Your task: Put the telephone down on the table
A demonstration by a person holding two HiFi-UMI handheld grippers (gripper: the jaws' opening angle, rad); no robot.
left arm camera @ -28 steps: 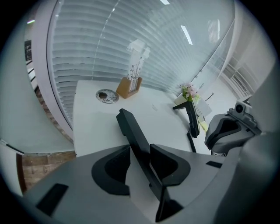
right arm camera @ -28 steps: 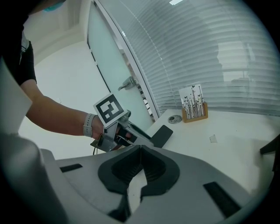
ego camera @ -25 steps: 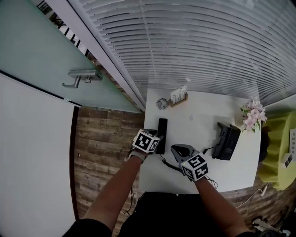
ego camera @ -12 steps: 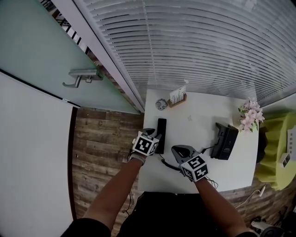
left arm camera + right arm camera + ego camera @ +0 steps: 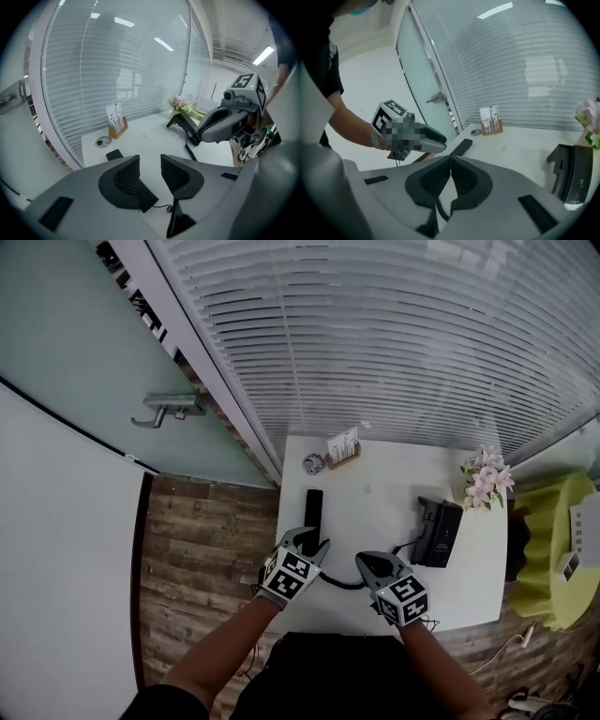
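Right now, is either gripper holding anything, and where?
Nothing seems held: left gripper is open, the handset lies on the table, right gripper is shut, empty.

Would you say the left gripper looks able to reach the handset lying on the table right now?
Probably yes: the left gripper is open and empty, and the handset lies flat just ahead of it near the left edge of the table, with nothing between them.

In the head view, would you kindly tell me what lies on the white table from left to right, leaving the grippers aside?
black handset → wooden card holder → black telephone base → pink flowers
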